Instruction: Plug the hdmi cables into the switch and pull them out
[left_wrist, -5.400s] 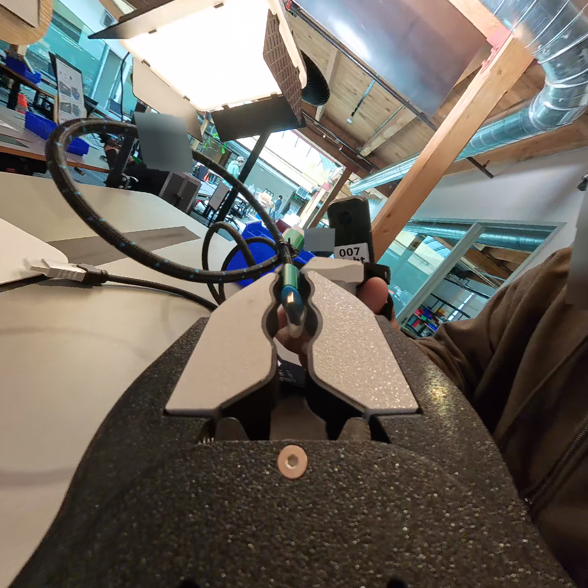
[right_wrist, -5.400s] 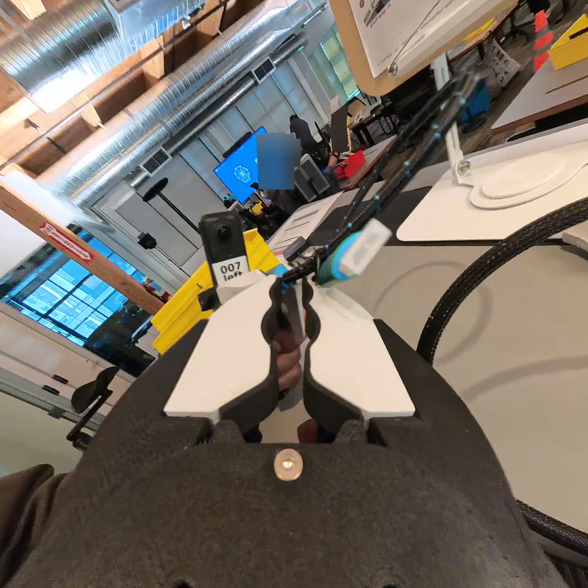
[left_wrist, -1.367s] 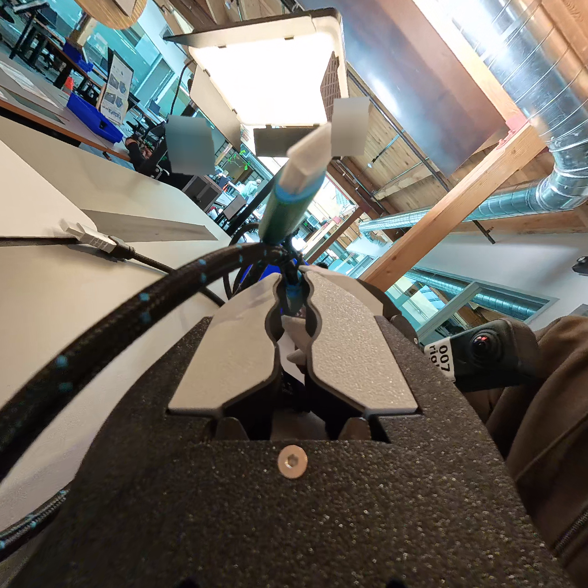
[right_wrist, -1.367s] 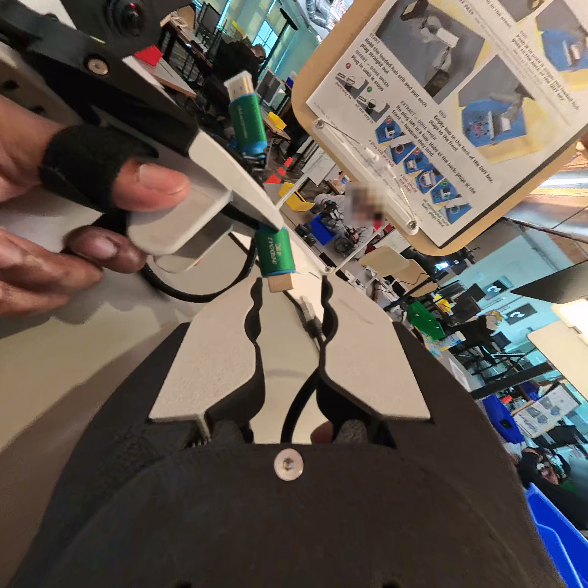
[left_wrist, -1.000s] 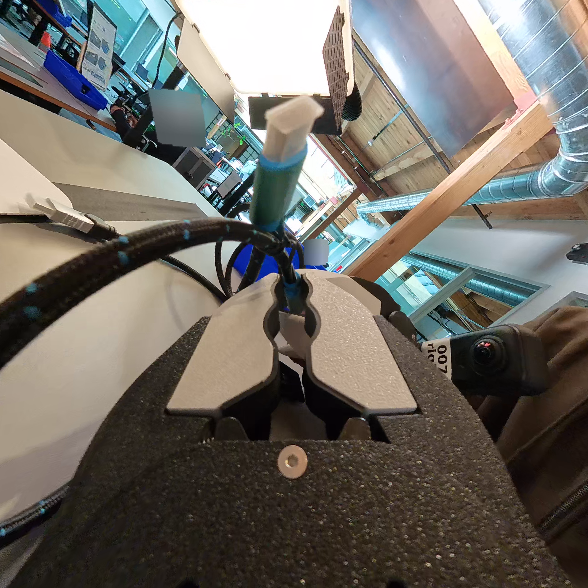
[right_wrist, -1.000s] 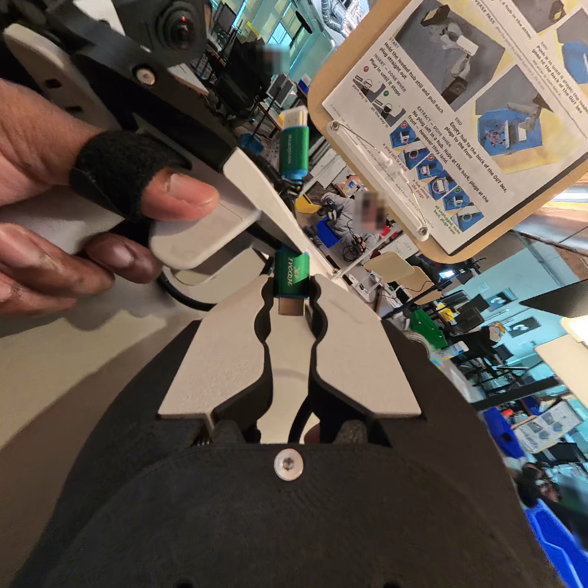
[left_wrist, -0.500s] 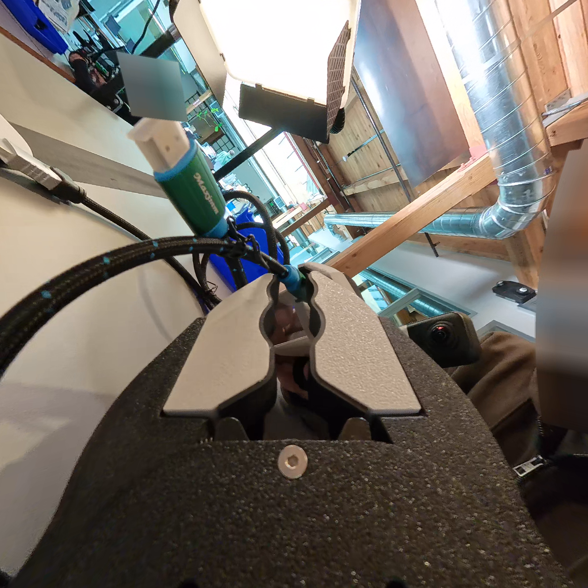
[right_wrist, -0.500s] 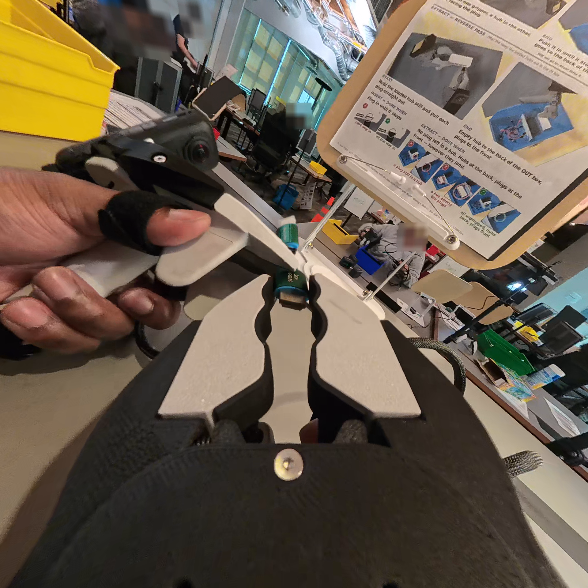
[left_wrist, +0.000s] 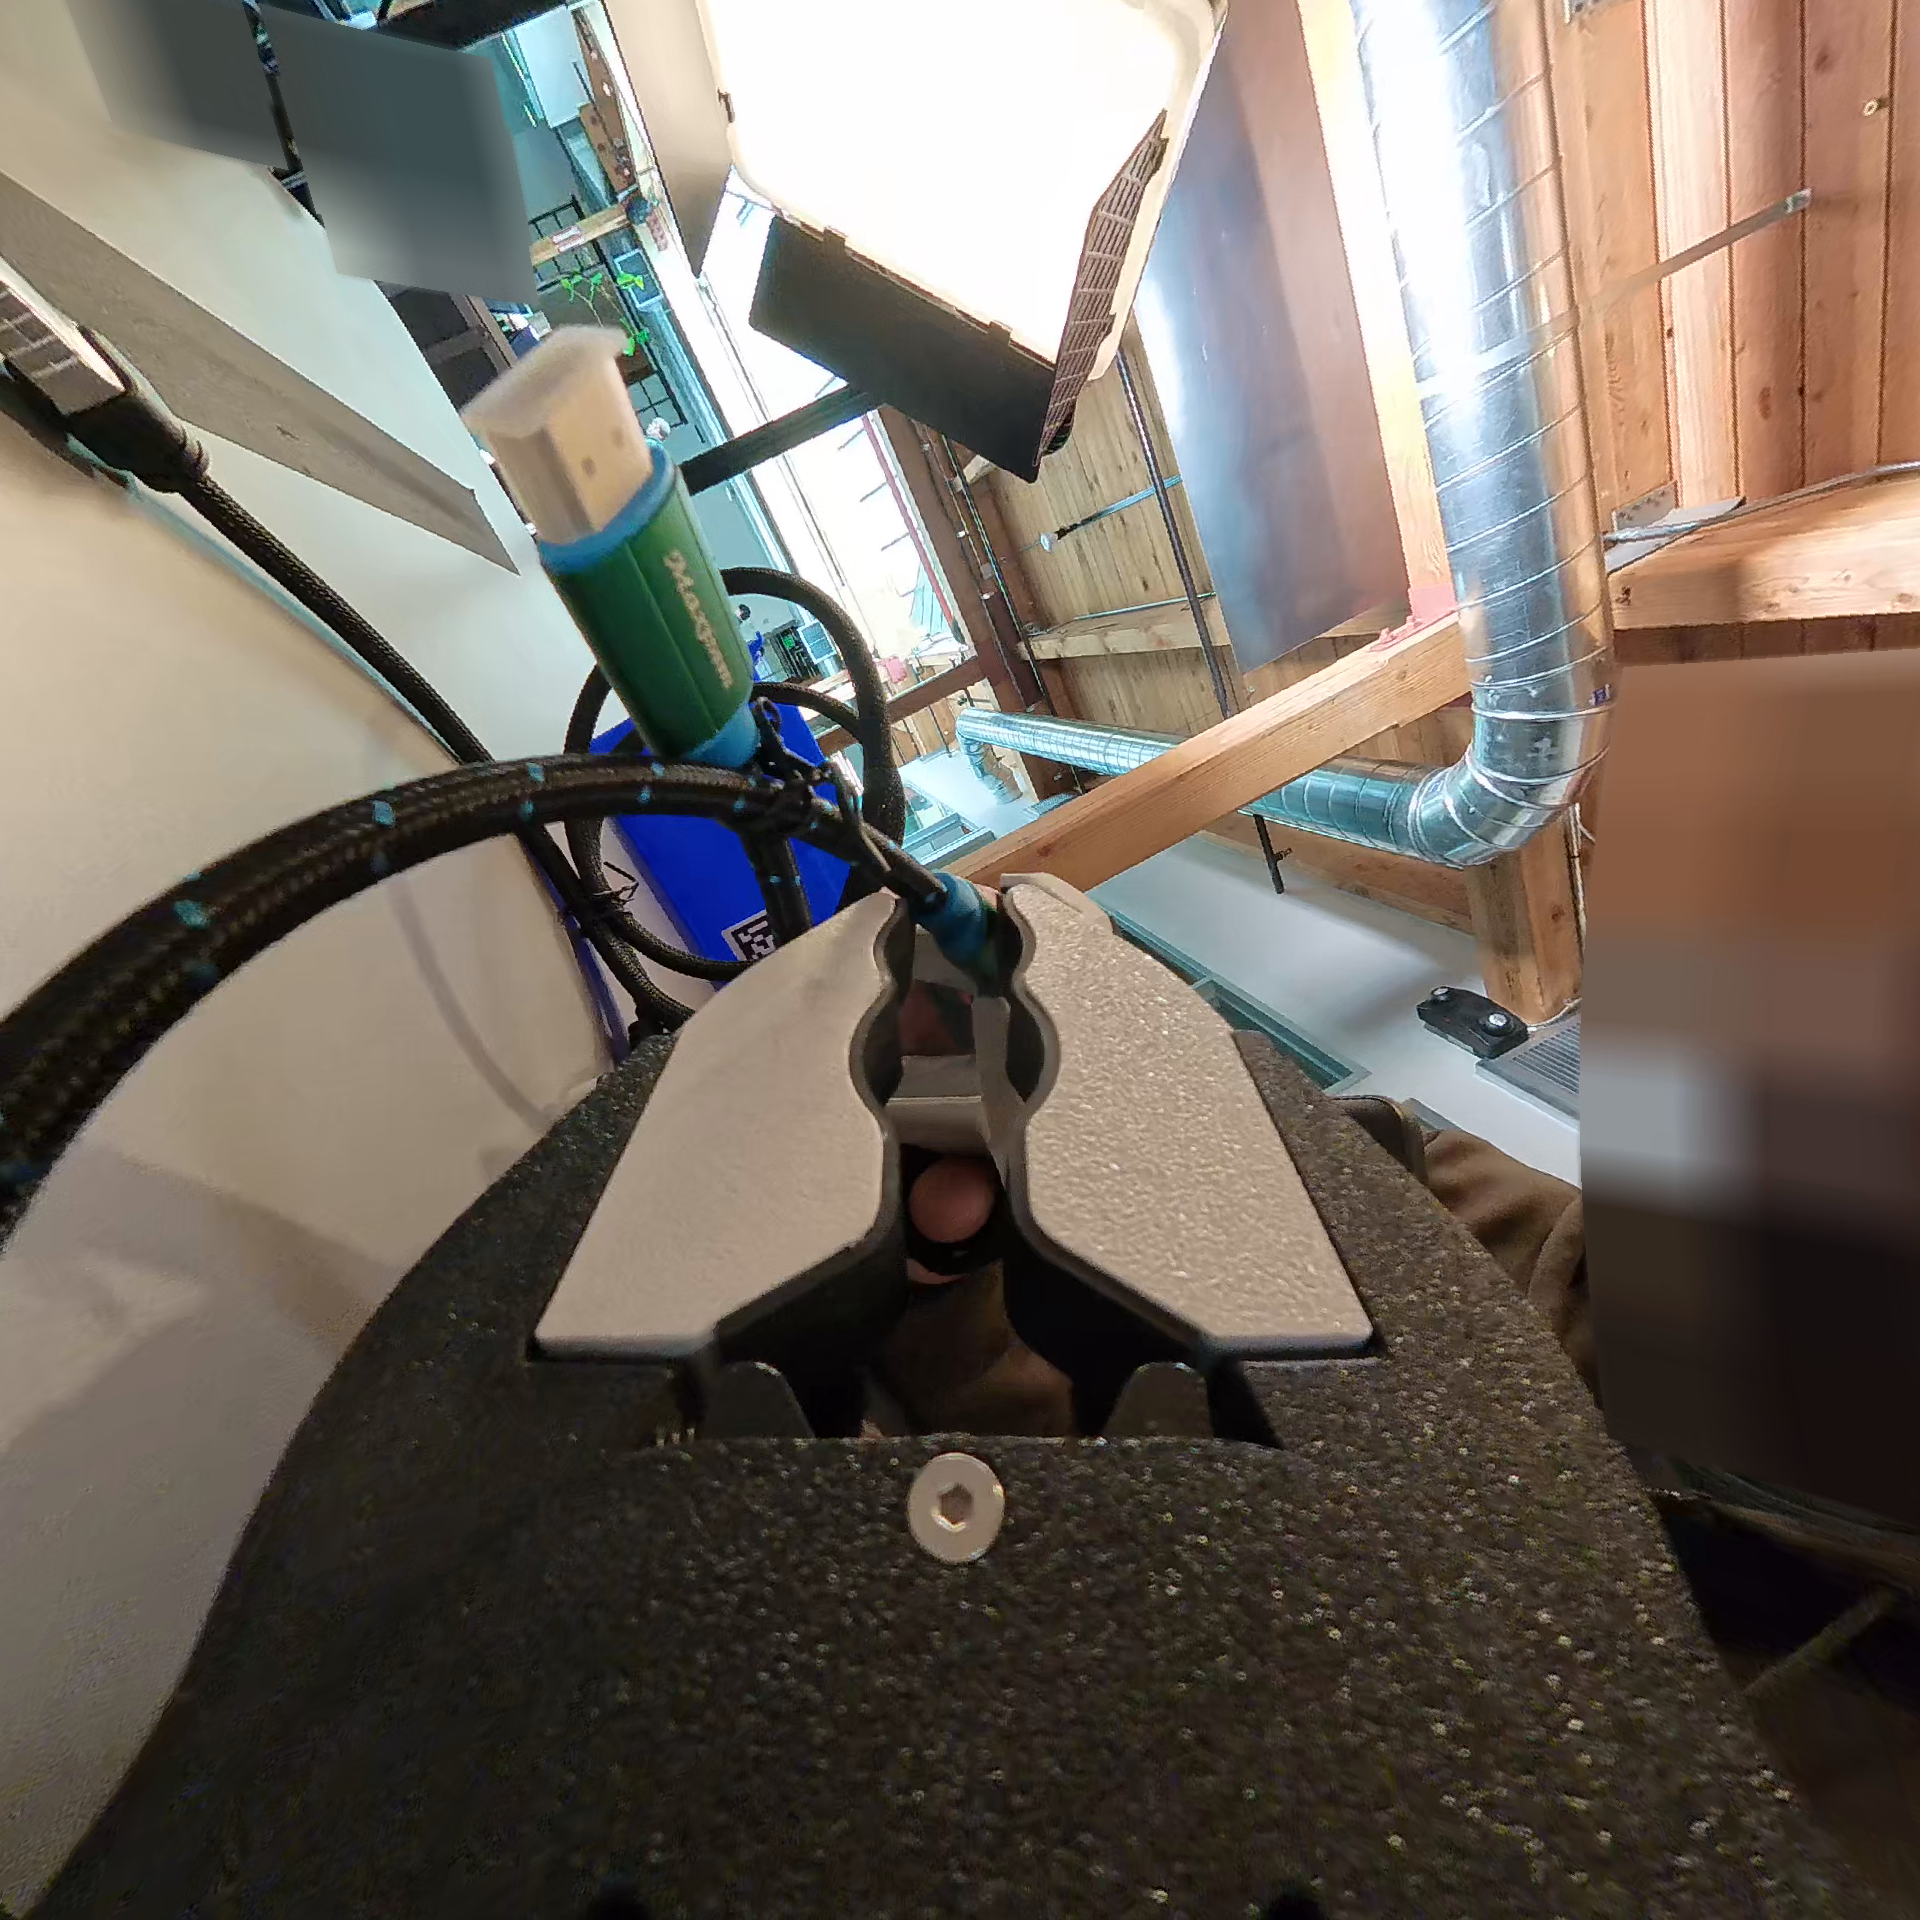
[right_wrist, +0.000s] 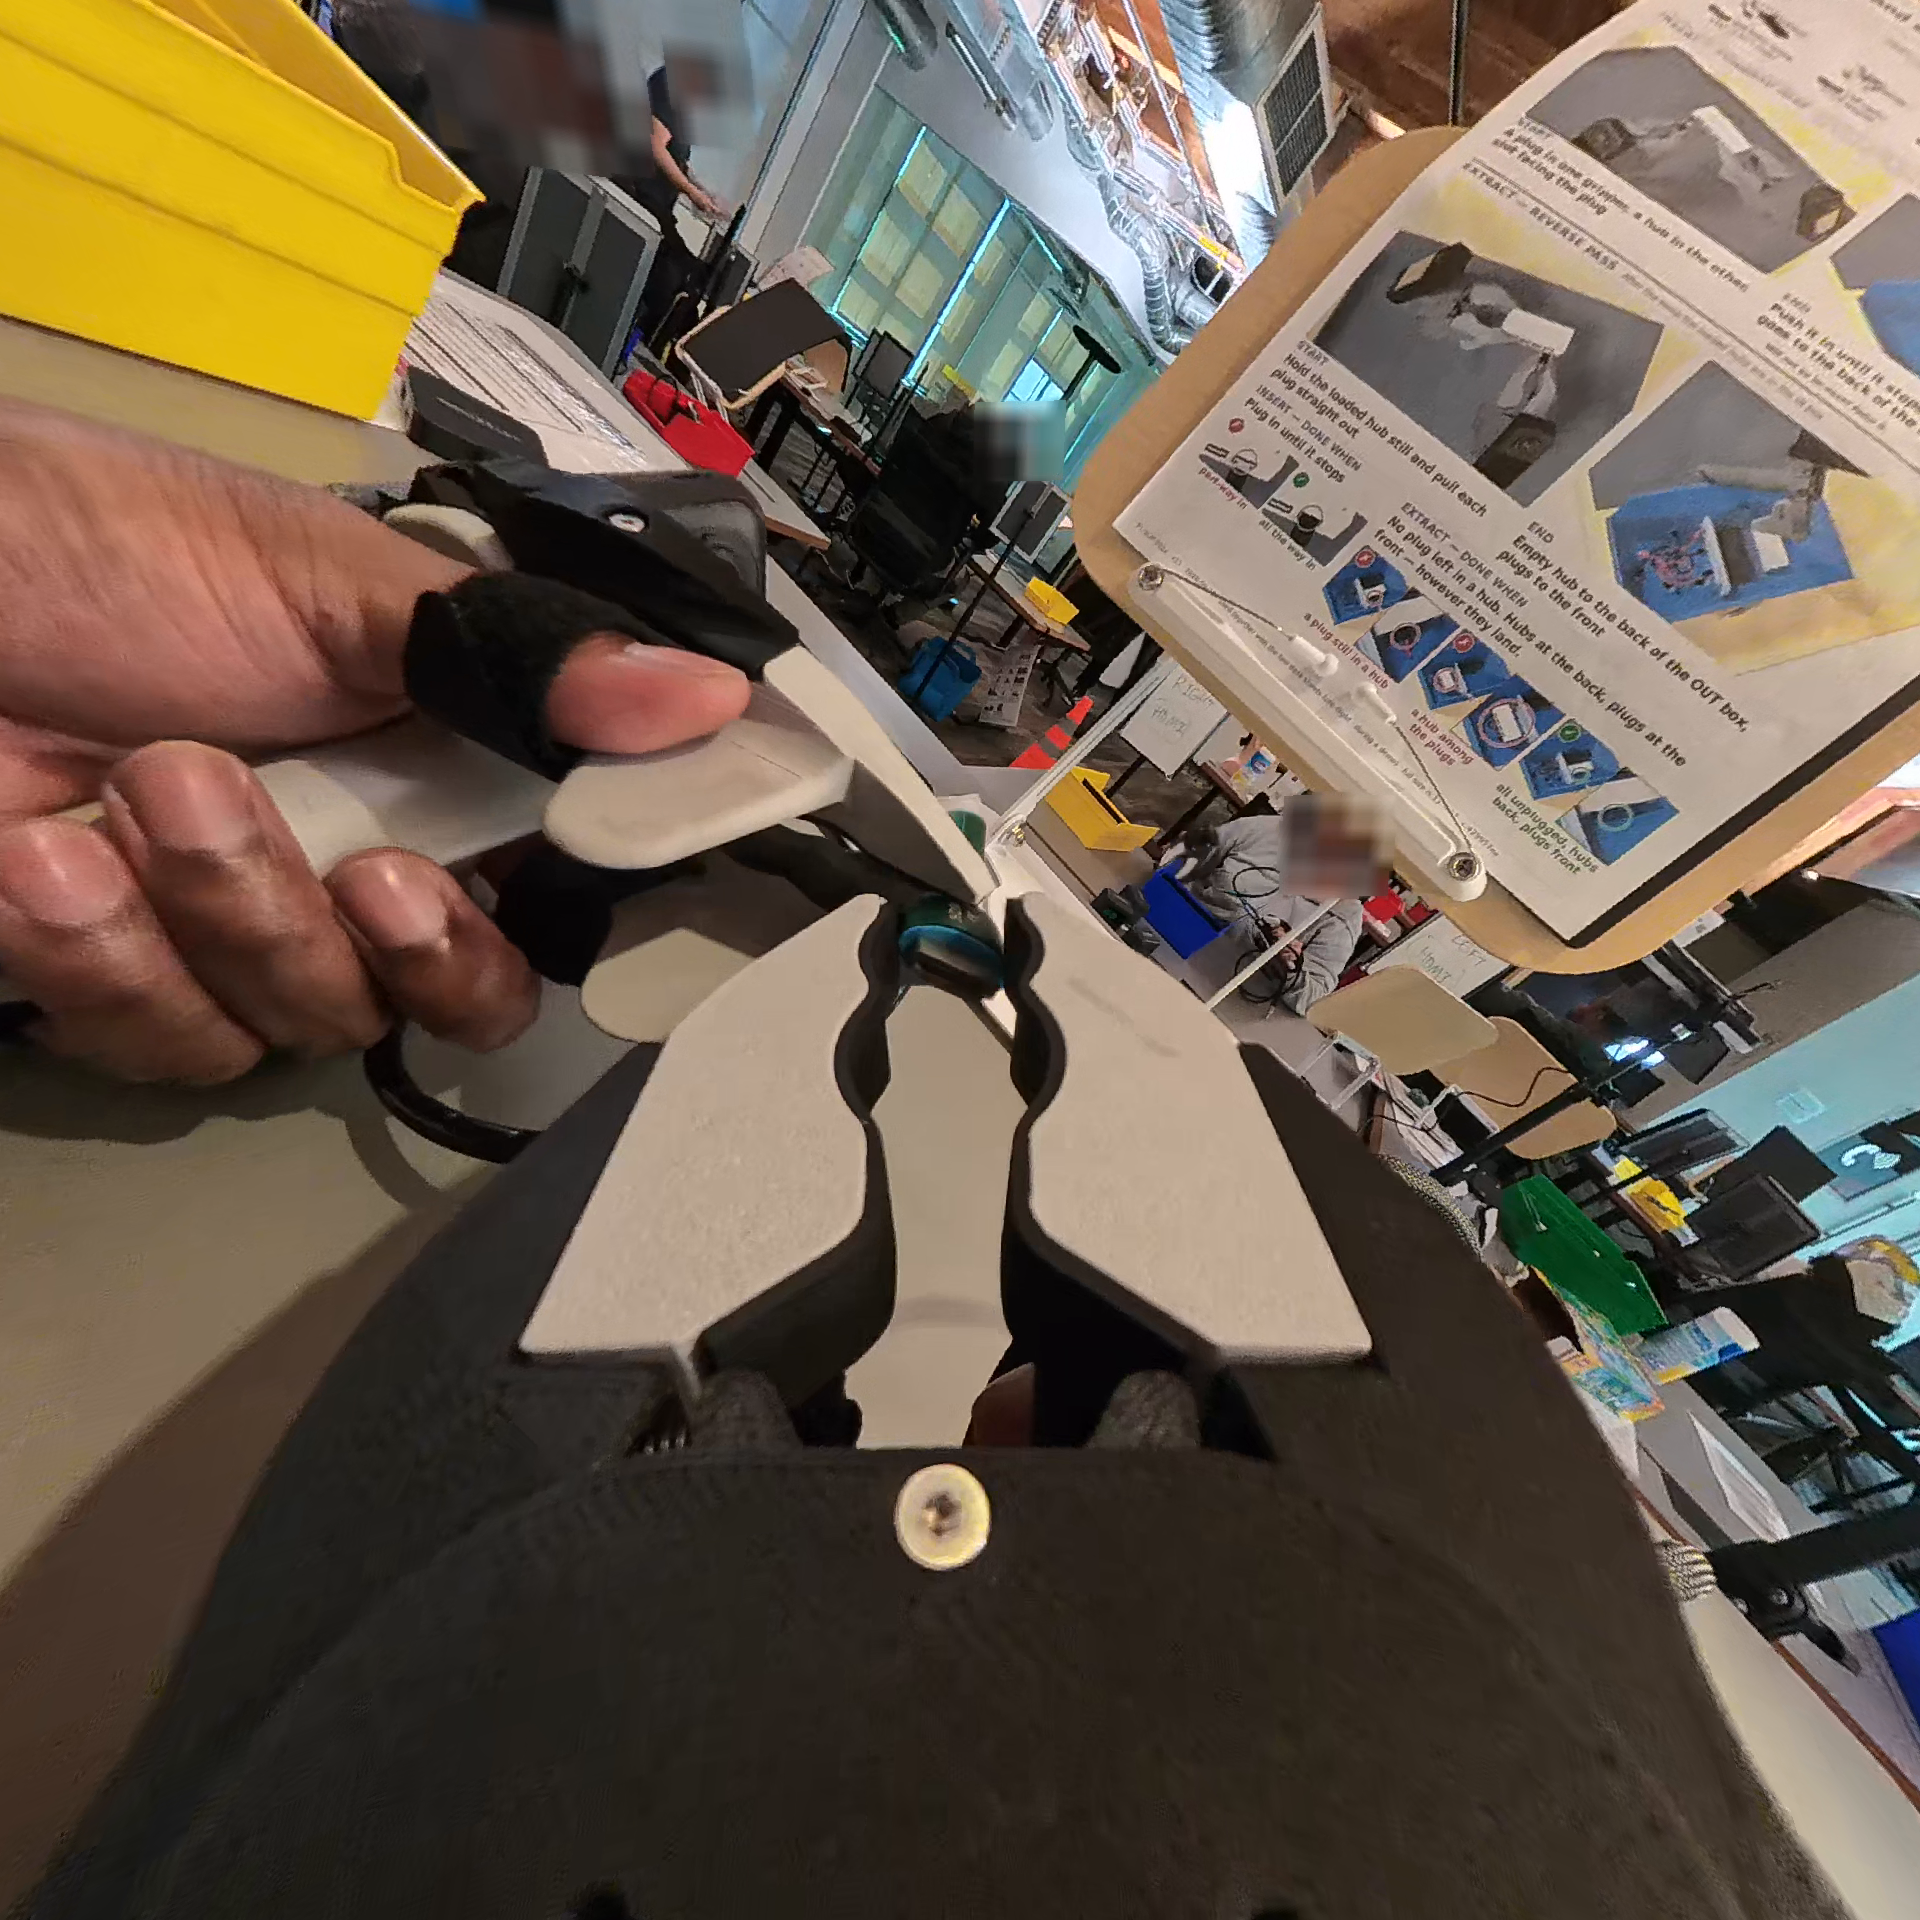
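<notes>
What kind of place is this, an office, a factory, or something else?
It looks like an open workshop or lab in a converted industrial hall. Bare silver ducts run past timber beams overhead. Yellow parts bins sit on a worktable, and an illustrated instruction sheet hangs on a board above it.

capped plug (left_wrist: 603, 561) above-left of left gripper (left_wrist: 951, 925) | cable (left_wrist: 312, 894) left | right gripper (right_wrist: 945, 935) tip-to-tip below left gripper | clipboard (right_wrist: 1558, 520) right

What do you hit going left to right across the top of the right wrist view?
Yellow bins → black office chair → teal-framed windows → wooden board with an instruction sheet.
</notes>
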